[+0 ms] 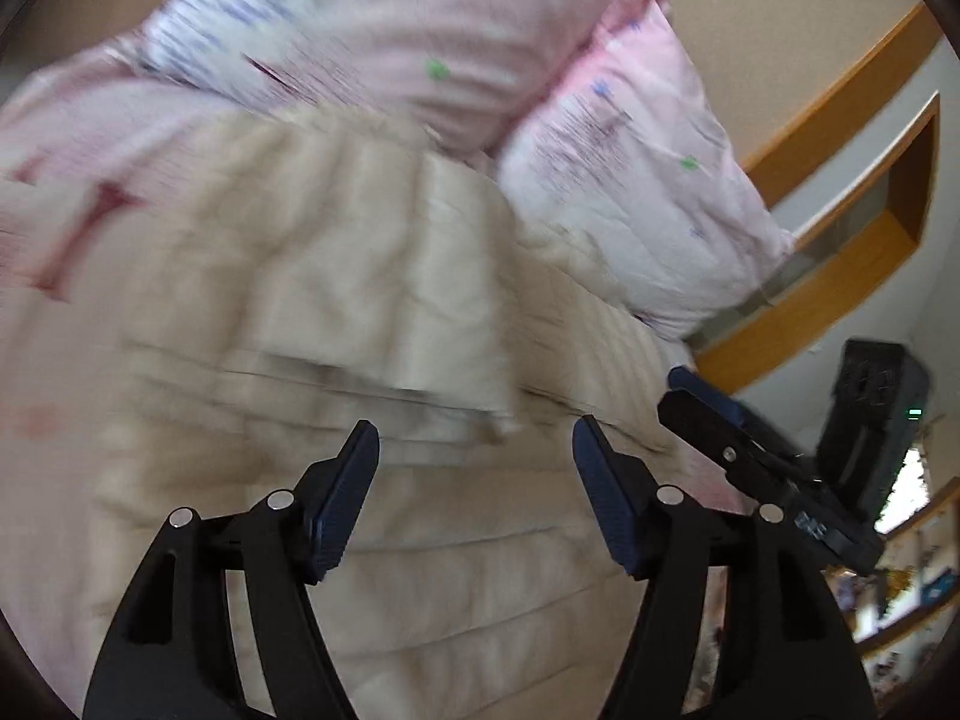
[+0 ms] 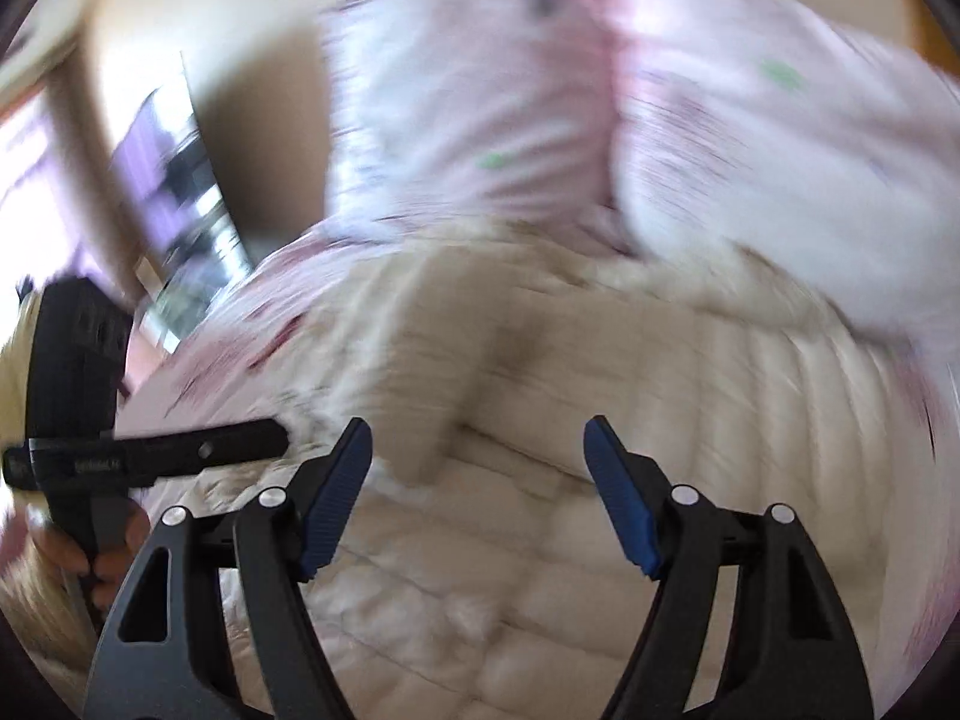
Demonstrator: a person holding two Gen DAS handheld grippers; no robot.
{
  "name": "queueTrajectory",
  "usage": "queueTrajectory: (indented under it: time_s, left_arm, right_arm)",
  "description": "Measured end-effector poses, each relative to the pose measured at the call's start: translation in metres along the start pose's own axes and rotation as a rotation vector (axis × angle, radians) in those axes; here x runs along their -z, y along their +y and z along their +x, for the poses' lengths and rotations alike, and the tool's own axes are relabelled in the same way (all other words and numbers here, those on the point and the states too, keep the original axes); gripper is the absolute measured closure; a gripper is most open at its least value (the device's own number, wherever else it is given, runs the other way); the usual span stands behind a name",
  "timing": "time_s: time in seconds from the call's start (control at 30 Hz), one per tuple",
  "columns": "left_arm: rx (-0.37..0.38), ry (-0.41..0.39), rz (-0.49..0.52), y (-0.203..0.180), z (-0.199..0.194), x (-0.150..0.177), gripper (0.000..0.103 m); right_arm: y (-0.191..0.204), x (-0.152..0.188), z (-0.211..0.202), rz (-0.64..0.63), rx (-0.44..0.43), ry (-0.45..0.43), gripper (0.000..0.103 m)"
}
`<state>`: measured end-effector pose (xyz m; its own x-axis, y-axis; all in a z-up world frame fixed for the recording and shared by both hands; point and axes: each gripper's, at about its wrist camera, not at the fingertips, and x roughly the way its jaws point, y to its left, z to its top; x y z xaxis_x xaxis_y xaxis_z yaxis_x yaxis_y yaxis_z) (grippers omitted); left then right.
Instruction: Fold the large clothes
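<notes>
A cream quilted puffer garment (image 1: 336,312) lies spread on the bed, with a folded part lying across its middle. It also shows in the right wrist view (image 2: 600,420), blurred. My left gripper (image 1: 474,450) is open and empty just above the garment's near part. My right gripper (image 2: 477,450) is open and empty above the same garment. The right gripper also shows at the right of the left wrist view (image 1: 696,402). The left gripper shows at the left of the right wrist view (image 2: 264,441), resting at the garment's edge.
Two pink patterned pillows (image 1: 384,42) (image 1: 636,192) lie behind the garment on a pink bed sheet (image 1: 54,192). A wooden headboard shelf (image 1: 864,204) stands at the right. A dark screen (image 2: 180,192) leans by the wall left of the bed.
</notes>
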<state>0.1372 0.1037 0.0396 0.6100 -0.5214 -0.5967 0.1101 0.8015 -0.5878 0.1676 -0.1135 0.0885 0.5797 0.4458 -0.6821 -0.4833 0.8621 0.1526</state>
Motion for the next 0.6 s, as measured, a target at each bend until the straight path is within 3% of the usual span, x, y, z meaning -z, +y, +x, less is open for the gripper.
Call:
queueTrajectory:
  time_s: [0.17, 0.33, 0.43, 0.5, 0.6]
  left_arm:
    - [-0.196, -0.049, 0.024, 0.025, -0.027, 0.009, 0.036]
    - [-0.228, -0.060, 0.009, 0.047, -0.045, 0.021, 0.036]
    - [-0.240, -0.070, 0.006, 0.055, -0.052, 0.026, 0.036]
    - [-0.235, -0.067, -0.004, 0.060, -0.055, 0.027, 0.036]
    - [-0.228, -0.065, -0.005, 0.060, -0.054, 0.027, 0.036]
  right_arm:
    - [0.075, -0.009, 0.039, -0.265, -0.019, 0.018, 0.036]
    - [0.115, -0.005, 0.085, -0.434, 0.056, 0.077, 0.039]
    - [0.120, 0.000, 0.104, -0.465, 0.116, 0.100, 0.043]
    - [0.119, 0.002, 0.117, -0.459, 0.179, 0.122, 0.077]
    - [0.106, -0.003, 0.123, -0.379, 0.189, 0.141, 0.092]
